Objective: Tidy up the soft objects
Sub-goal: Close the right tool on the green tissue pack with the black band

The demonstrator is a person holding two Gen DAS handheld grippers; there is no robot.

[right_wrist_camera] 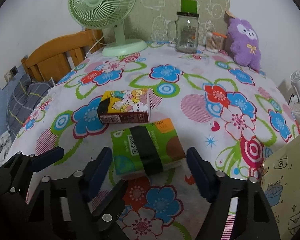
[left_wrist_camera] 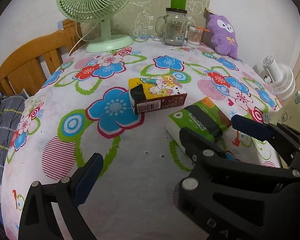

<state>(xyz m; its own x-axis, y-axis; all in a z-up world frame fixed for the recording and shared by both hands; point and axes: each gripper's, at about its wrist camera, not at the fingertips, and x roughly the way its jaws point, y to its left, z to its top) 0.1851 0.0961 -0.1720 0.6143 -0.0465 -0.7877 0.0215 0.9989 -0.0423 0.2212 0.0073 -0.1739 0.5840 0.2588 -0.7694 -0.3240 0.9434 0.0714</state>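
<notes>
Two tissue packs on table; right hand-held gripper (right_wrist_camera: 150,164) straddles green pack (right_wrist_camera: 148,150), jaws unclenched (lined up for pickup); left hand-held gripper (left_wrist_camera: 142,150) released.

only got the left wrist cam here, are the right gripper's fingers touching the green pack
Observer: No. In the right wrist view the right gripper straddles the green tissue pack, with a gap on both sides.
Operator: does the green pack touch the cartoon pack
Observer: No. A strip of tablecloth shows between it and the cartoon tissue pack.
Operator: anything close on its right
Observer: A pale yellow box with doodles stands right beside that gripper.
</notes>
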